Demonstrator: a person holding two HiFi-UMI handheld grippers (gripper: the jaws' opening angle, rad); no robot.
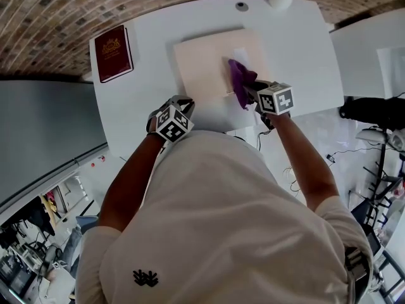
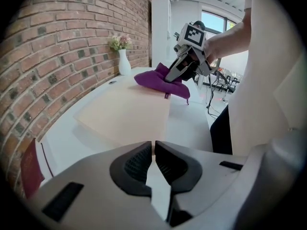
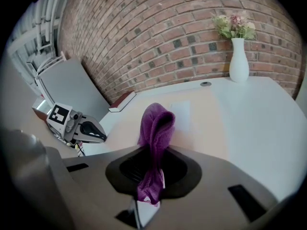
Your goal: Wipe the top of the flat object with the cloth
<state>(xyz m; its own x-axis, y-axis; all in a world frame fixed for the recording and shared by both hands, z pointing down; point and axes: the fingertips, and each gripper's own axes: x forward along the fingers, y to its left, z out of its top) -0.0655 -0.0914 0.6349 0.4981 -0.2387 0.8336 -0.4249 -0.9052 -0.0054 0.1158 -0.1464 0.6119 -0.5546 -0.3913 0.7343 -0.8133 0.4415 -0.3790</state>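
On the white table (image 1: 304,49), the right gripper (image 1: 251,92), clamped on the purple cloth (image 1: 239,80), rests it on the beige flat board (image 1: 202,62), the left gripper (image 2: 153,150) closed and empty nearby; wiping seems underway, with most of the top probably left.

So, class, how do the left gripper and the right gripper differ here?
The left gripper is shut on nothing; the right gripper is shut on a purple cloth. The left gripper sits off the beige board; the right gripper is over it. Both carry a marker cube.
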